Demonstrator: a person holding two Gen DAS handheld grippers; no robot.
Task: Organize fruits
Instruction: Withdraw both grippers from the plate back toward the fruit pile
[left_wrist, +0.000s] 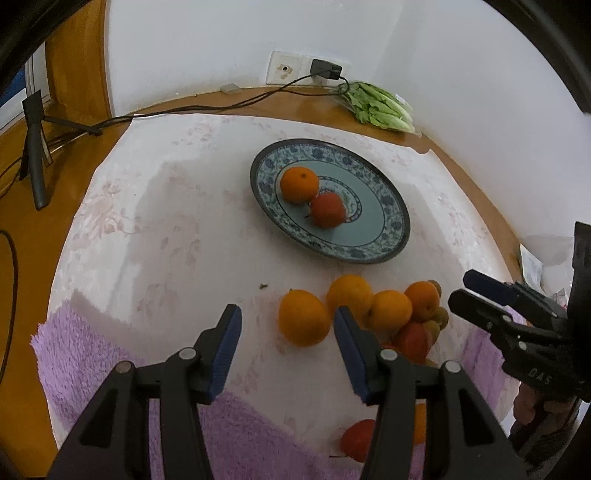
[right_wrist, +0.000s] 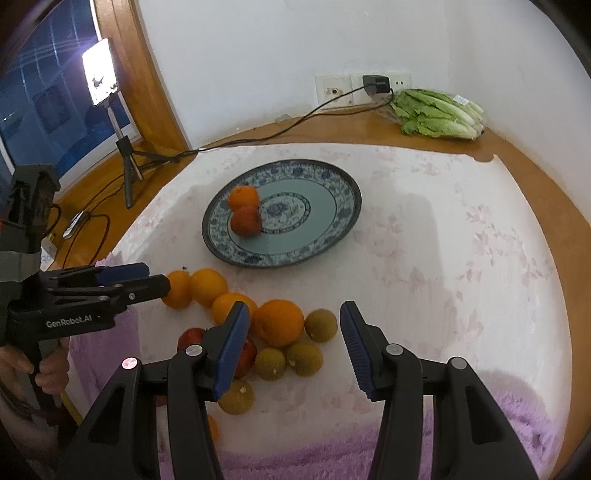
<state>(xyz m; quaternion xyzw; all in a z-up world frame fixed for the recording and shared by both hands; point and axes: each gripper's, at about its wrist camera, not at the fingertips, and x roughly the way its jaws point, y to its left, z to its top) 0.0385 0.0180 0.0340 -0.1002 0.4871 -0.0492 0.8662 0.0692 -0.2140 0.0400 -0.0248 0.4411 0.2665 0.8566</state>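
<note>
Left tool (left_wrist: 288, 328) spread wide, empty, poised just short of the nearest orange (left_wrist: 303, 317) in the pile, on the near side of the blue-patterned plate (left_wrist: 391, 206). Right tool (right_wrist: 293, 328) likewise apart, empty. Better to centre pads around that orange, squeeze gently, avoid nudging neighbours.

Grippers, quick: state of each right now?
Left hand-held gripper: open, holding nothing, by an orange.
Right hand-held gripper: open, holding nothing.

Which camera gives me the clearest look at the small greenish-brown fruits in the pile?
Right wrist view: four greenish-brown fruits lie unobstructed beside the oranges. The left wrist view shows only slivers of them behind the oranges at the pile's far edge.
</note>
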